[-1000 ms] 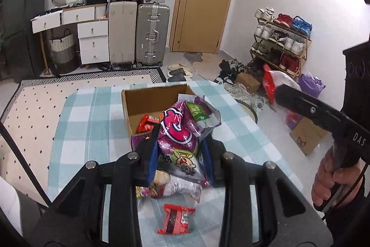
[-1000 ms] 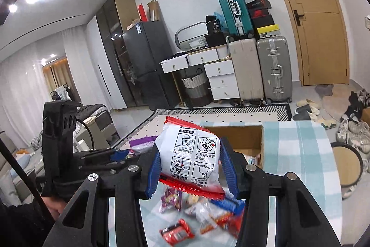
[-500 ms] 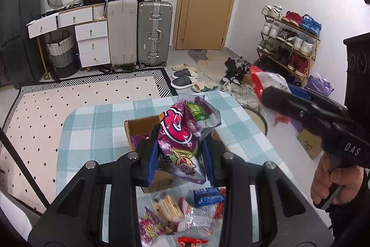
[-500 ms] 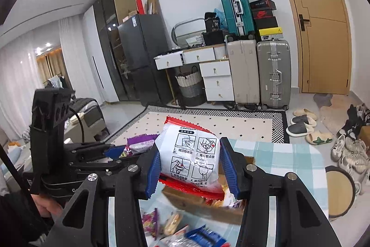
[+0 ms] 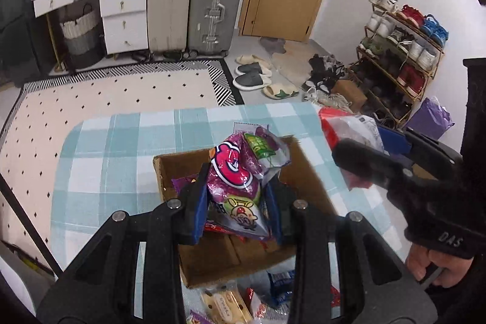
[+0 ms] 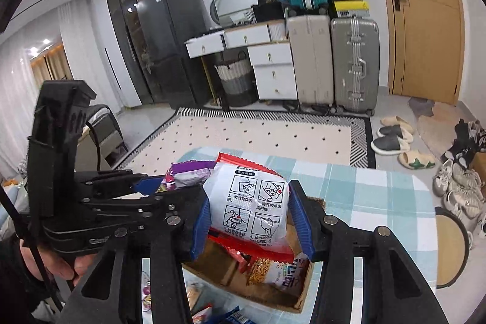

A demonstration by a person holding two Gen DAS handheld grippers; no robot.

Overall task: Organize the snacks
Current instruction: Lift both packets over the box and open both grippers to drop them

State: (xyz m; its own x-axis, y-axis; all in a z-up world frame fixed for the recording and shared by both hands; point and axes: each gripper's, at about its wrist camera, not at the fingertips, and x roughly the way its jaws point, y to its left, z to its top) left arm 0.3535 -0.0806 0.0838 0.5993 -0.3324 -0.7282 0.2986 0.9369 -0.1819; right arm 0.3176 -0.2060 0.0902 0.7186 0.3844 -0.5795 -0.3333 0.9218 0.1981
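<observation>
My left gripper (image 5: 238,207) is shut on a purple and pink snack bag (image 5: 240,175), held above the open cardboard box (image 5: 170,172) on the checked tablecloth. My right gripper (image 6: 250,220) is shut on a white and red snack packet (image 6: 252,208), also over the box (image 6: 300,298). In the left wrist view the right gripper (image 5: 364,141) comes in from the right with its packet (image 5: 349,126). In the right wrist view the left gripper (image 6: 152,187) shows at the left with the purple bag (image 6: 185,173). Packets lie inside the box (image 6: 273,272).
Several loose snack packets (image 5: 227,304) lie on the tablecloth (image 5: 121,141) in front of the box. A round stool (image 6: 449,251) stands right of the table. Suitcases (image 5: 215,8), drawers, slippers and a shoe rack (image 5: 401,50) fill the room behind.
Both grippers have moved forward over the table with their packets. The box, earlier behind the bags, now lies directly under them, and the loose snacks have slid to the bottom edge.
</observation>
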